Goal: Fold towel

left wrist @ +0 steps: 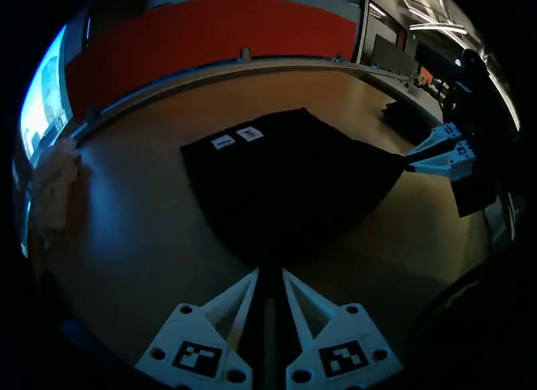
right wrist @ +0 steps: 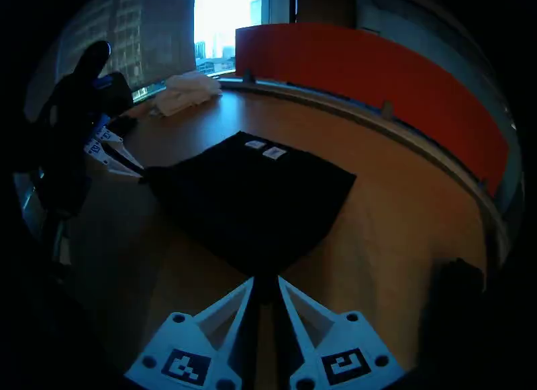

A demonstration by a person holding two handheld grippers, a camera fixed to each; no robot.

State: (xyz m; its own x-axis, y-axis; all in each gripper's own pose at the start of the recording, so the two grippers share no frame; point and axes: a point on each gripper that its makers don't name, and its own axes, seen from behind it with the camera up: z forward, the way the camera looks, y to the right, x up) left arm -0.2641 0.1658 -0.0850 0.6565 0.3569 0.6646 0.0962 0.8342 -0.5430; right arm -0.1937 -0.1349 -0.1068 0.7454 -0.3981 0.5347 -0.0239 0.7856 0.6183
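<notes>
A black towel [left wrist: 288, 182] lies spread on the wooden table [left wrist: 148, 215], with two small white labels [left wrist: 236, 137] near its far edge. My left gripper [left wrist: 270, 274] is shut on the towel's near corner. In the left gripper view the right gripper [left wrist: 407, 163] pinches another corner at the right, lifting it slightly. In the right gripper view the same towel [right wrist: 255, 195] spreads ahead, its near corner pinched in my right gripper [right wrist: 266, 280]. At the left, the left gripper [right wrist: 139, 172] holds the adjacent corner, with a dark-sleeved hand behind it.
A red partition [left wrist: 201, 34] runs along the table's curved far edge. A pile of pale cloth [right wrist: 184, 91] sits by the window [right wrist: 225, 27]. A dark object [left wrist: 403, 115] lies at the far right of the table. Bare wood surrounds the towel.
</notes>
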